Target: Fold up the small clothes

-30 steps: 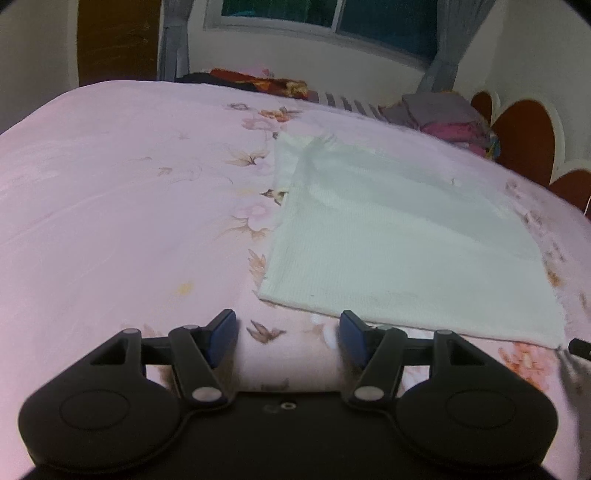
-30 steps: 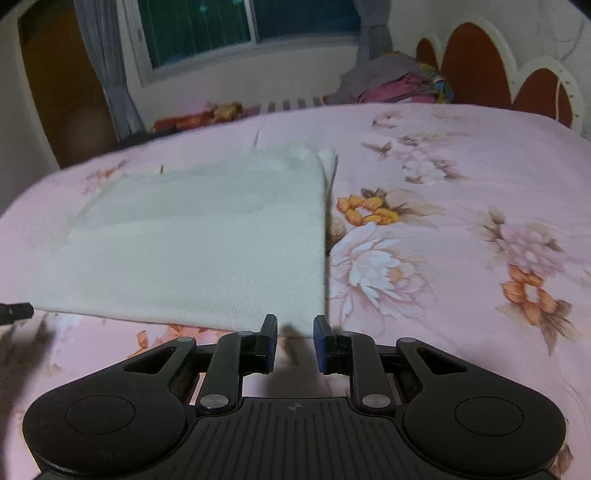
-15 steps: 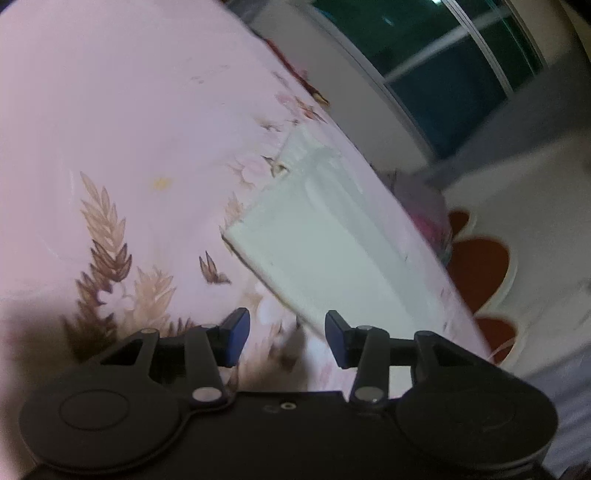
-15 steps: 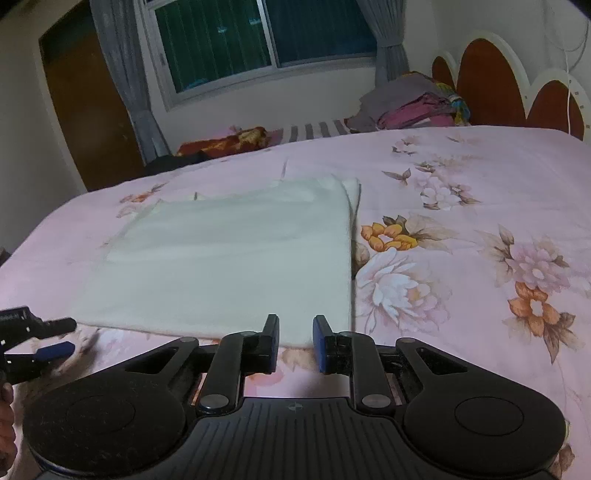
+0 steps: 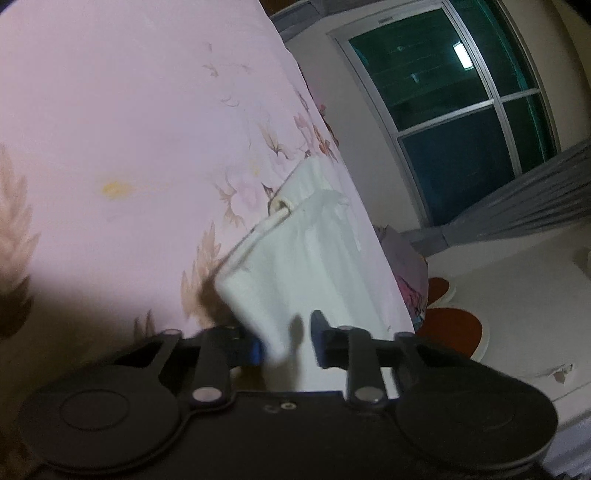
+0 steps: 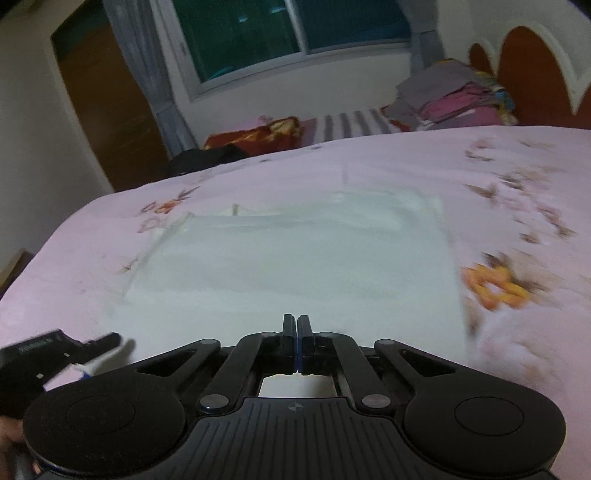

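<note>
A white, partly folded garment (image 6: 295, 266) lies flat on the pink floral bedsheet (image 6: 517, 350). My right gripper (image 6: 297, 332) is shut at the middle of the garment's near edge and appears to pinch the cloth. In the left wrist view the camera is rolled steeply. The garment's near left corner (image 5: 273, 295) sits between the fingers of my left gripper (image 5: 286, 341), whose jaws stand apart around the cloth. The left gripper also shows in the right wrist view (image 6: 88, 350) at the garment's left corner.
A stack of folded clothes (image 6: 454, 99) sits by the red and white headboard (image 6: 535, 74) at the back right. A red blanket (image 6: 258, 134) and a striped cloth (image 6: 354, 123) lie beyond the bed's far edge. A window (image 6: 280, 33) with grey curtains is behind.
My left gripper rolled sideways and moved onto the garment's left corner, which now sits between its fingers. My right gripper moved left to the middle of the near edge and closed.
</note>
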{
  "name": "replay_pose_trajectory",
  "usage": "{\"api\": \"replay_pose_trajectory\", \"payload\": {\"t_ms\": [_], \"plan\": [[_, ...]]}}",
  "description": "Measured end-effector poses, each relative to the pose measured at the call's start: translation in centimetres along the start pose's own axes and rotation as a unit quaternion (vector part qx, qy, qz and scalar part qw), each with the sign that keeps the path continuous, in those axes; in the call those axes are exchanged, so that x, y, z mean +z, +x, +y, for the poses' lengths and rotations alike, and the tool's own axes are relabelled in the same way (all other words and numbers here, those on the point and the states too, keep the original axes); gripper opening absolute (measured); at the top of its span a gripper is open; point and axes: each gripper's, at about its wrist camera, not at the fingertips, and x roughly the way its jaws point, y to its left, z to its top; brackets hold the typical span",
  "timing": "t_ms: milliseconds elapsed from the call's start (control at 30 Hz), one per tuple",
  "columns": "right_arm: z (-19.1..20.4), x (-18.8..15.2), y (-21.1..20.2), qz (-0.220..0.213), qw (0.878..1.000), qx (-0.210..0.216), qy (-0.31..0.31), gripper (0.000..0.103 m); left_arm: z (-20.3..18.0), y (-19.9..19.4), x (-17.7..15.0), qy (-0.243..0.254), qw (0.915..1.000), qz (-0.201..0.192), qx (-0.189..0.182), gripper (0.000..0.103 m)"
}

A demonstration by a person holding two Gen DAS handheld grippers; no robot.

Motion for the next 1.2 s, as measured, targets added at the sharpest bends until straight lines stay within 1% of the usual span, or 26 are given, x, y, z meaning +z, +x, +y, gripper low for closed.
{"api": "replay_pose_trajectory", "payload": {"t_ms": [33, 100, 167, 200, 267, 333, 367, 400, 433, 500, 533, 600, 667, 700, 767, 867, 900, 1033, 1067, 1100, 1200], "plan": [[0.5, 0.3, 0.7, 0.001, 1.000, 0.002, -0.002, 0.000, 0.1, 0.4, 0.2, -0.003, 1.0000, 0.000, -0.003, 0.017], [1.3, 0.9, 2.1, 0.006, 1.000, 0.007, -0.003, 0.000, 0.2, 1.2, 0.6, -0.012, 0.9999, 0.004, -0.009, 0.014], [1.9, 1.3, 3.3, 0.008, 1.000, 0.010, -0.003, 0.000, 0.2, 1.6, 0.8, -0.009, 0.9999, 0.009, -0.011, 0.010], [2.1, 1.5, 3.9, 0.008, 1.000, 0.011, -0.002, 0.000, 0.1, 1.8, 0.8, 0.001, 0.9999, 0.012, -0.005, 0.008], [2.4, 1.9, 5.1, 0.010, 1.000, 0.011, 0.003, 0.000, -0.2, 1.4, 0.7, 0.010, 0.9999, -0.001, -0.008, 0.007], [2.7, 2.2, 5.9, 0.011, 1.000, 0.010, 0.008, 0.000, -1.0, 0.7, 0.5, 0.044, 0.9988, -0.020, 0.002, 0.007], [2.8, 2.2, 6.2, 0.012, 1.000, 0.010, 0.009, 0.000, -1.2, 0.5, 0.4, 0.052, 0.9983, -0.026, 0.006, 0.008], [3.0, 2.2, 6.6, 0.012, 1.000, 0.010, 0.008, 0.000, -1.2, 0.3, 0.4, 0.053, 0.9981, -0.032, 0.009, 0.014], [3.1, 2.2, 7.0, 0.012, 1.000, 0.010, 0.007, 0.000, -1.2, 0.2, 0.5, 0.054, 0.9977, -0.040, 0.014, 0.026], [3.1, 1.8, 8.1, 0.025, 1.000, 0.001, 0.003, 0.000, -1.0, 0.5, 1.1, 0.051, 0.9978, -0.043, 0.005, 0.028], [3.0, 1.6, 8.7, 0.038, 0.999, -0.009, 0.002, 0.000, -0.8, 0.6, 1.3, 0.045, 0.9983, -0.037, -0.001, 0.027], [2.6, 1.2, 8.9, 0.034, 0.999, -0.007, 0.009, 0.000, -0.9, 1.1, 1.8, 0.050, 0.9984, -0.024, -0.001, 0.025], [2.5, 1.4, 8.6, 0.032, 0.999, -0.007, 0.014, 0.000, -1.2, 1.4, 2.1, 0.062, 0.9980, -0.010, 0.005, 0.012], [2.3, 1.5, 8.3, 0.027, 0.999, -0.007, 0.021, 0.000, -1.2, 1.5, 2.4, 0.062, 0.9980, -0.005, 0.012, 0.007], [2.2, 1.5, 8.5, 0.029, 0.999, -0.010, 0.023, 0.000, -1.5, 1.3, 2.6, 0.068, 0.9976, -0.006, 0.009, 0.007], [1.9, 1.4, 8.9, 0.034, 0.999, -0.006, 0.022, 0.000, -2.9, 1.0, 2.3, 0.110, 0.9937, -0.017, 0.012, 0.007], [1.8, 1.5, 8.9, 0.035, 0.999, -0.004, 0.024, 0.000, -3.3, 1.2, 2.3, 0.119, 0.9927, -0.014, 0.012, 0.007], [1.4, 1.7, 8.8, 0.038, 0.999, 0.006, 0.031, 0.000, -3.9, 1.7, 2.5, 0.135, 0.9904, -0.010, 0.029, 0.007], [1.2, 1.7, 8.8, 0.039, 0.999, 0.009, 0.031, 0.000, -4.3, 1.4, 2.5, 0.137, 0.9902, -0.011, 0.025, 0.007], [1.1, 1.8, 8.8, 0.041, 0.999, 0.013, 0.031, 0.000, -5.2, 0.8, 2.5, 0.151, 0.9882, -0.019, 0.016, 0.007], [0.2, 2.0, 9.0, 0.047, 0.997, 0.035, 0.040, 0.000, -9.2, -0.2, 1.4, 0.224, 0.9742, -0.028, 0.007, 0.007]]}}
